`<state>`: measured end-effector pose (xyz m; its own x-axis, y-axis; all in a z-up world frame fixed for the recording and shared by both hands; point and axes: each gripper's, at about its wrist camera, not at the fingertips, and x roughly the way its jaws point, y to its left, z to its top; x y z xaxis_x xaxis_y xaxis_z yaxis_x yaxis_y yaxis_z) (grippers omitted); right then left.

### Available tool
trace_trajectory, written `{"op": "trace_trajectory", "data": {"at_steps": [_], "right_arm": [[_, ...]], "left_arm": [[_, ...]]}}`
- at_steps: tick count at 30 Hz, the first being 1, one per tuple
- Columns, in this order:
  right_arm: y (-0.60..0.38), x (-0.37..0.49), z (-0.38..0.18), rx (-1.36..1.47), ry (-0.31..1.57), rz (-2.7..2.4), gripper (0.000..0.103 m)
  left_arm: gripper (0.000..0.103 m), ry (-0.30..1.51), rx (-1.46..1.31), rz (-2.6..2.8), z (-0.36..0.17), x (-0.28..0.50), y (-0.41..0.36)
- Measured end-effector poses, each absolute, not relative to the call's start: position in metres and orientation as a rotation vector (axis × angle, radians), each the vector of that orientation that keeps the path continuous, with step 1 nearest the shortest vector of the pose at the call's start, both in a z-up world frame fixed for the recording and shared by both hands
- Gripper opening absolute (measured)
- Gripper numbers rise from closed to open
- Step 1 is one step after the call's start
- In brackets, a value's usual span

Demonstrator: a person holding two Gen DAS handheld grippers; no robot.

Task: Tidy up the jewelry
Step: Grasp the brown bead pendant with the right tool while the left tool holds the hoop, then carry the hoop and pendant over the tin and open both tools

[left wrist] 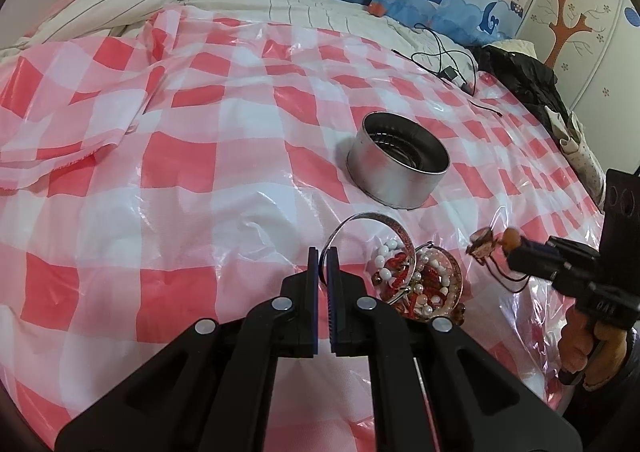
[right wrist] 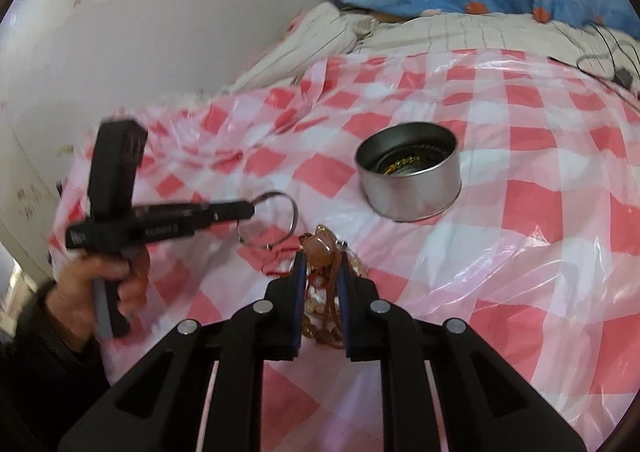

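Bed: R gripper (right wrist: 322, 257) clamping amber pendant (right wrist: 319, 247)

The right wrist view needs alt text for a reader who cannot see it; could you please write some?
The right gripper pinches an amber bead piece lifted above a red-and-white checked plastic sheet. At left, the left gripper, held in a hand, grips a silver bangle. Beyond them stands an open round metal tin.
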<state>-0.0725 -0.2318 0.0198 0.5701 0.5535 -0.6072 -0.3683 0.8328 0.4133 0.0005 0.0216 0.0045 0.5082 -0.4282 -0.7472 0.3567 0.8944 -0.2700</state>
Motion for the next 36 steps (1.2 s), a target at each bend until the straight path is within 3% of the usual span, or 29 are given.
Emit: {"op": "trace_trajectory", "data": {"at_steps": [36], "right_arm": [[-0.233, -0.071, 0.022, 0.195, 0.745, 0.435, 0.016]], "left_arm": [[0.003, 0.861, 0.031, -0.521, 0.015, -0.009, -0.009]]}}
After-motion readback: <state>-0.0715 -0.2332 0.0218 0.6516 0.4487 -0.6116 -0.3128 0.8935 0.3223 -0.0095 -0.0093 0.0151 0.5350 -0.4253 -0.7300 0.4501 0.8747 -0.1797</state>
